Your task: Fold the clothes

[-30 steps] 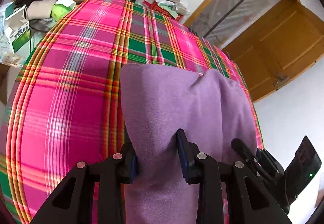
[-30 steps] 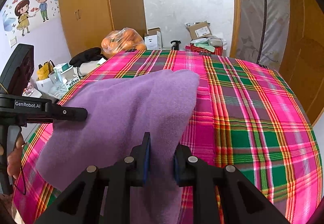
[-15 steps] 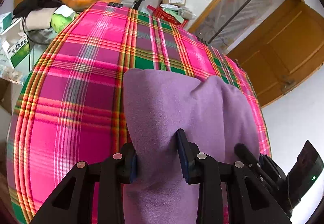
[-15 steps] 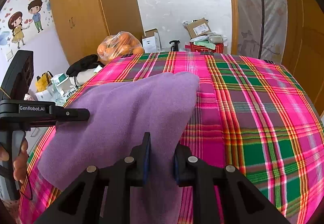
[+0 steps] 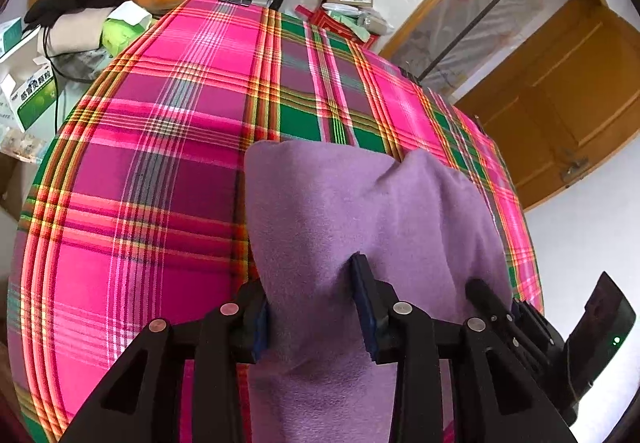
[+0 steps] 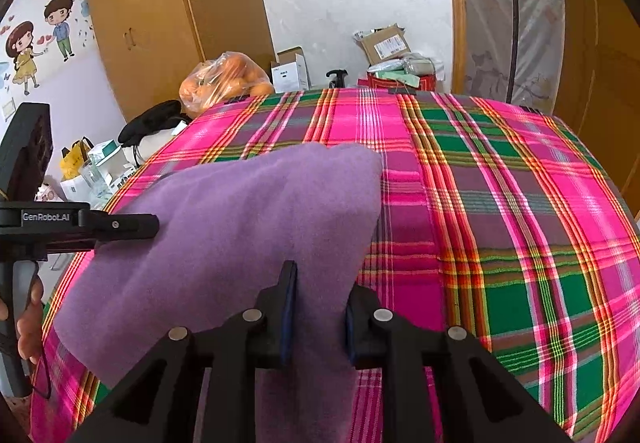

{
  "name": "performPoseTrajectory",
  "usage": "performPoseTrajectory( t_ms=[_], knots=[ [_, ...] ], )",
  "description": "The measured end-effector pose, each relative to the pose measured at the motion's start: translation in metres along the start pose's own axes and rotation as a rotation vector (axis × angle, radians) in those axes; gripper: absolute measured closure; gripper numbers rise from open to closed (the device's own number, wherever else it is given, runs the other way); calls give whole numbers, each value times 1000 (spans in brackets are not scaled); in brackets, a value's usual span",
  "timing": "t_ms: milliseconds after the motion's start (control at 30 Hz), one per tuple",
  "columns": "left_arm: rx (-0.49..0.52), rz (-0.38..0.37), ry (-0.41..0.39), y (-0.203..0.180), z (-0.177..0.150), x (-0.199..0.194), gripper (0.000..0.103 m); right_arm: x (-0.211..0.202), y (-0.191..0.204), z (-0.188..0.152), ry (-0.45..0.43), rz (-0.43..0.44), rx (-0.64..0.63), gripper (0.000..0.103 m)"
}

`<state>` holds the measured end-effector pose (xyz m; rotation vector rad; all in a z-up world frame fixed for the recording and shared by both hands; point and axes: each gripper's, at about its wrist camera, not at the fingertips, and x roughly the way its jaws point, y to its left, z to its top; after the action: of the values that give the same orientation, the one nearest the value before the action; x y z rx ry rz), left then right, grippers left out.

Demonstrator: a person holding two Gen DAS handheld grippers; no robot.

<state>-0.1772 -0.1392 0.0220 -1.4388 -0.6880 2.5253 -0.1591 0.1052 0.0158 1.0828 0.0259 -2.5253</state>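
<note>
A purple fleece cloth lies over the near part of a bed spread with a pink-and-green plaid cover, its near end lifted off the cover by both tools. The left gripper has its 2 fingers pinching a bunched near corner of the cloth; fabric fills the gap between the blue pads and hangs below them. The right gripper pinches the other near corner in the same way, with a narrower fold caught between its pads.

In the right wrist view, the cloth spans from the left gripper's black body at the left edge of the bed to the right gripper, so its held edge runs parallel to the near edge. From there it slopes away toward the far edge, ending in a rounded fold resting on the cover around the middle of the bed. A hand grips the left tool's handle.

Beyond the far edge sit a bag of oranges, cardboard boxes and a wooden wardrobe.
</note>
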Motion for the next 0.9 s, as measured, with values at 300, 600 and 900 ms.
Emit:
performPoseTrajectory(
  t_ms=[300, 600, 900],
  knots=[
    [-33, -6, -16, 10, -19, -20, 62, -10, -9, -13, 3, -10, 22, 76],
    [-50, 6, -50, 17, -49, -40, 61, -32, -9, -36, -5, -32, 25, 76],
    [-63, 12, -68, 19, -69, -49, 61, -53, -12, -60, -2, -29, 63, 76]
  ],
)
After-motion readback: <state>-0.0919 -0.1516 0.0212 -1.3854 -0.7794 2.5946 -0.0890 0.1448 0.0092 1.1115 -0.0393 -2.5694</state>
